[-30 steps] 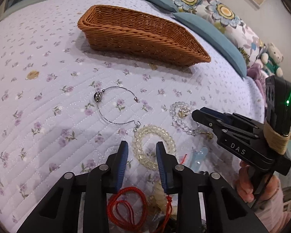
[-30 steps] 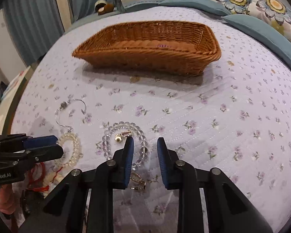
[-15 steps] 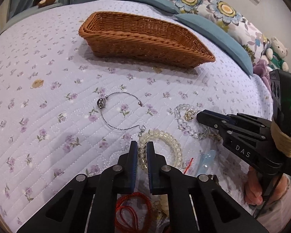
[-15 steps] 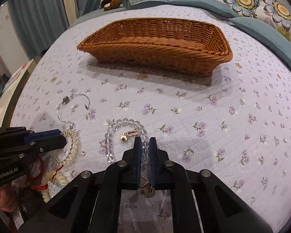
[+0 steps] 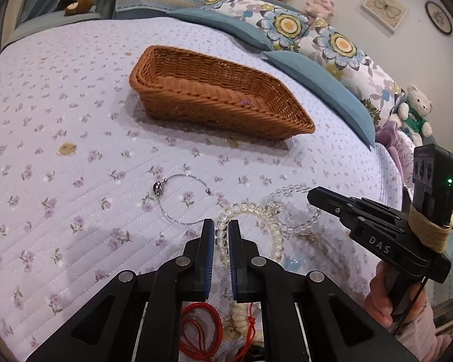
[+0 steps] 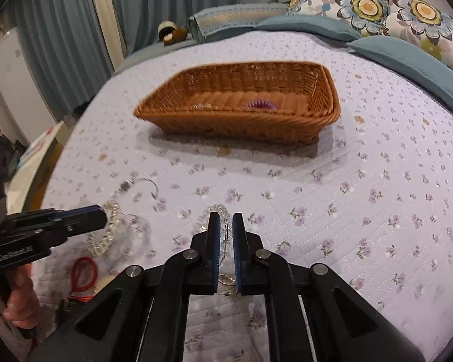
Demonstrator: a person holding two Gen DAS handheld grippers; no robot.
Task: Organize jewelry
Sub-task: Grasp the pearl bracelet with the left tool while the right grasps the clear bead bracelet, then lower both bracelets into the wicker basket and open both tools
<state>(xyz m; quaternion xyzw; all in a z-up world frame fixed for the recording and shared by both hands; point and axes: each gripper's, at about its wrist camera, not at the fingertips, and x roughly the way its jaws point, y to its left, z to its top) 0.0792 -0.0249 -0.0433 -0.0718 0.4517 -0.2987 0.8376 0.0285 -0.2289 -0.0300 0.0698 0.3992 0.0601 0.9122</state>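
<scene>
Bracelets are pinched in both grippers over a lilac floral quilt [image 5: 60,114]. In the left wrist view, the left gripper [image 5: 220,226] at lower centre has its blue pads pressed onto a bracelet of pale yellowish glassy beads [image 5: 256,211], whose loop curves off to the right. The right gripper [image 5: 314,194] reaches in from the right edge, held by a hand [image 5: 380,295], its tip against a clear round-bead bracelet [image 5: 290,188]. A thin silver wire bangle with a dark charm [image 5: 178,194] lies on the quilt left of centre. Red cord [image 5: 199,328] and a cream bead strand [image 5: 238,313] sit at the bottom, partly hidden behind the black fingers.

The right wrist view shows what the other hides: the right gripper [image 6: 226,226] pinching the clear bracelet [image 6: 216,209], with a small gold clasp [image 6: 226,280] showing between the finger bases. It also looks into the brown wicker basket [image 6: 326,90] in the upper middle, where a purple spiky item [image 6: 261,104] and something clear [image 6: 202,105] lie, too blurred to name. This whole view is smeared.
</scene>
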